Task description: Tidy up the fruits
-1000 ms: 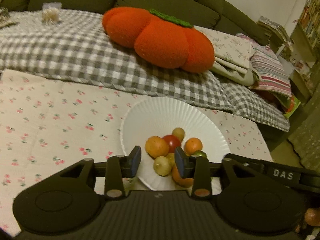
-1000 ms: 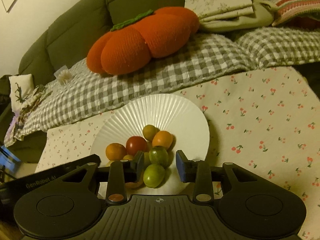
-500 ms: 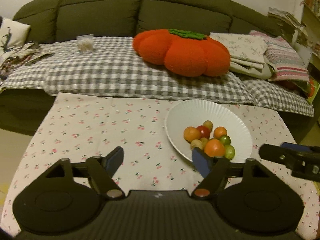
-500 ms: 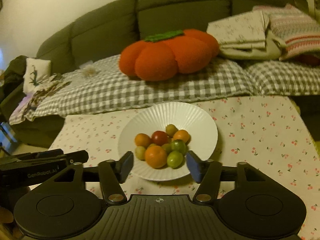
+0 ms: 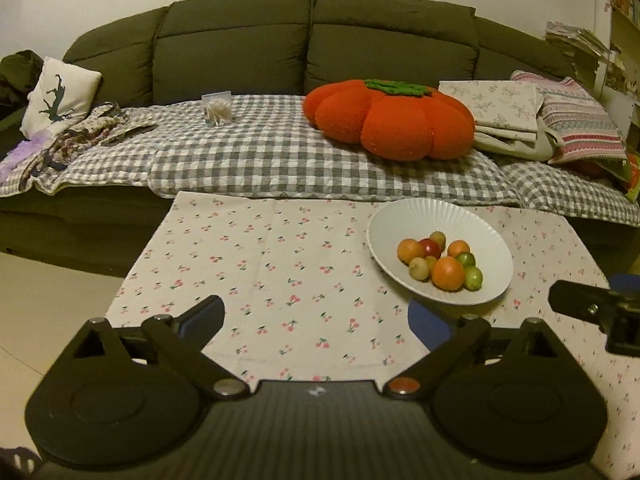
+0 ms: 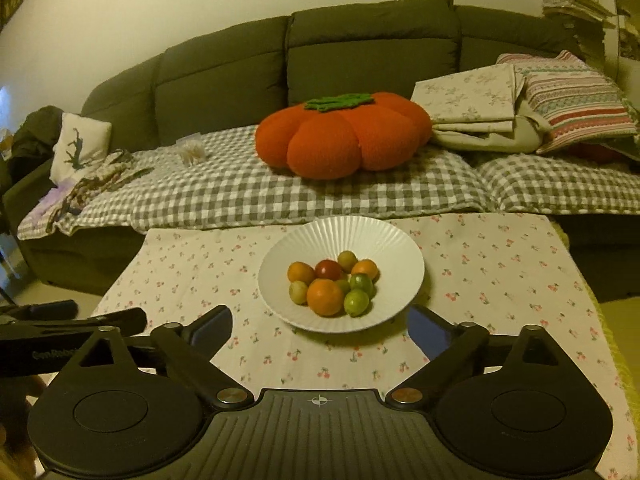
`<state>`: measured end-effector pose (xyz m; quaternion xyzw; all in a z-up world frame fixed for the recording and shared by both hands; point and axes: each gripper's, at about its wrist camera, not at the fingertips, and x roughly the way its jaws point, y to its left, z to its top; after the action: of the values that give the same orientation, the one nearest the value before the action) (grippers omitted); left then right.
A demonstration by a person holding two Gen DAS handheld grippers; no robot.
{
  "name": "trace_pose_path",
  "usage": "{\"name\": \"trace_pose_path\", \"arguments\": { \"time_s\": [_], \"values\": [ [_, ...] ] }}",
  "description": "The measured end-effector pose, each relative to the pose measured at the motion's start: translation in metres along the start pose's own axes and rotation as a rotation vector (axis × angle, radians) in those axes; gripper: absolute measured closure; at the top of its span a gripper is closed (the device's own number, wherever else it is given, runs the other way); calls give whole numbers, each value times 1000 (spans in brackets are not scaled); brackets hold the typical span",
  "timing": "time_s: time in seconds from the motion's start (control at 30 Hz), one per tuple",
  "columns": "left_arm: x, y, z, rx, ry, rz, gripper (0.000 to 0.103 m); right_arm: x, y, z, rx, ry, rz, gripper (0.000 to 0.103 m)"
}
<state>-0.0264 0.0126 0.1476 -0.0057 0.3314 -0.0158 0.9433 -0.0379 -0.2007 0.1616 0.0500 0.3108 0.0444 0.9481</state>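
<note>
The white ribbed ceramic plate (image 6: 404, 264) sits on the table, on a cream tablecloth printed with small red cherries (image 5: 280, 264), toward the table's far side. All the fruits are heaped together in its middle: a large orange (image 6: 325, 297) nearest, two green limes (image 6: 356, 302) at its right, a small yellow-green fruit (image 6: 298, 292) at its left, and farther back a red tomato-like fruit (image 6: 328, 269) between two smaller orange fruits, with another small yellowish one behind.

The left gripper (image 5: 316, 322) hangs over the near left part of the table, well apart from the plate, which lies to its right. Its jaws have just been opening and now stand wide, with nothing between them. The right gripper (image 6: 320, 324) faces the plate from the near side; its jaws have likewise just been opening and stand wide and empty, short of the plate's rim.

Beyond the table, an orange pumpkin-shaped plush cushion (image 5: 388, 120) rests on a grey-and-white checked blanket (image 5: 240, 156) spread over a dark olive sofa (image 5: 240, 44).
</note>
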Motion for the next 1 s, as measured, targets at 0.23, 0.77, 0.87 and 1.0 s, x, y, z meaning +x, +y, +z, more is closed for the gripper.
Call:
{"name": "trace_pose_path", "arguments": {
  "time_s": [0.23, 0.77, 0.87, 1.0],
  "values": [
    [-4, 2, -10, 13, -5, 22, 2, -15, 13, -16, -36, -22, -29, 1],
    [8, -5, -19, 56, 37, 20, 1, 7, 2, -27, 36, 61, -43, 1],
    [10, -5, -20, 46, 49, 11, 1, 8, 2, -27, 33, 65, -42, 1],
    [11, -5, -21, 41, 55, 9, 1, 9, 2, -27, 32, 68, -44, 1]
  ]
}}
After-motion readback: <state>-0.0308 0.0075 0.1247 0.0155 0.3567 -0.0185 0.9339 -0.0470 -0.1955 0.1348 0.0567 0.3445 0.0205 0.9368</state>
